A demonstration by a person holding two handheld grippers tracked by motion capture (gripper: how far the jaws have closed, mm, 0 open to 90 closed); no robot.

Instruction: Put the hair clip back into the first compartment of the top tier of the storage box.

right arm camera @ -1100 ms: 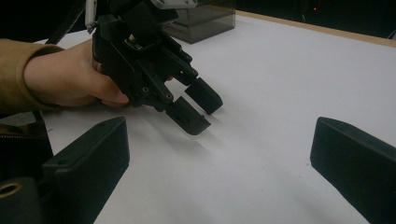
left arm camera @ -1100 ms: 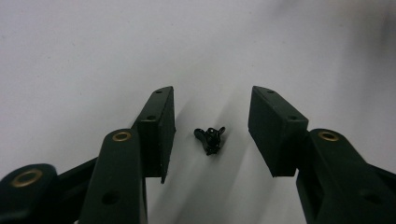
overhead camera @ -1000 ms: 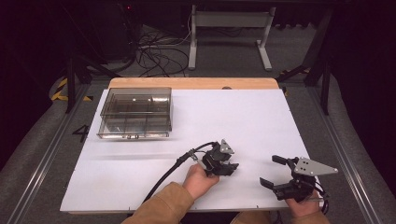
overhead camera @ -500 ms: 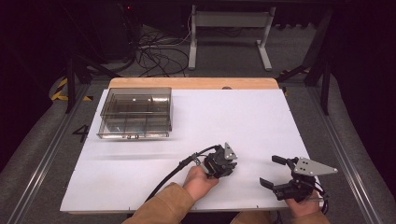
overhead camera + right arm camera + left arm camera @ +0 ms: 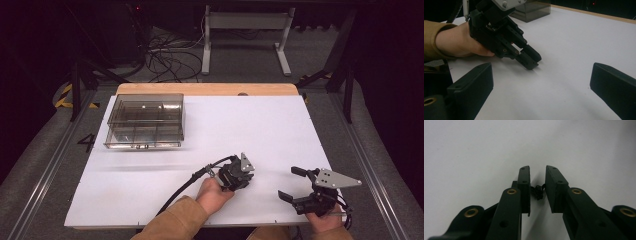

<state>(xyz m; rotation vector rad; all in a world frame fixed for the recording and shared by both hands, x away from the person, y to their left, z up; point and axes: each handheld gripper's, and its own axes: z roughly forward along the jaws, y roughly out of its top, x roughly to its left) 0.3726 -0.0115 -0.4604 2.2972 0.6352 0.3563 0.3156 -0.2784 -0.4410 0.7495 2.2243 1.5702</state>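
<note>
- The left gripper (image 5: 537, 173) had just been closing its jaws, and they now stood close together with only a narrow gap between the pads.
- In that gap sat a tiny black thing (image 5: 538, 191), low down near the white table top; it lay against the inner face of the pads, but I could not tell for certain that it was pinched.
- What the tiny thing was, I could not make out; it was too small and dark.
- Seen from the right gripper view, the left gripper (image 5: 530, 60) pointed its tips down at a slant onto the white sheet, the tips at or just above the surface.
- The left hand (image 5: 214, 195) held that gripper from behind, a tan sleeve (image 5: 175, 220) behind the wrist, and a black cable (image 5: 192, 180) curved away from it toward the near edge.
- The right gripper (image 5: 292, 182) rested well apart to the right, near the front edge, its jaws spread wide with nothing between them.
- The right hand (image 5: 322, 222) gripped it from below, a grey three-cornered plate on top.
- A smoky clear plastic box (image 5: 145, 121) stood at the far left of the table (image 5: 260, 130), well away from both grippers.
</note>
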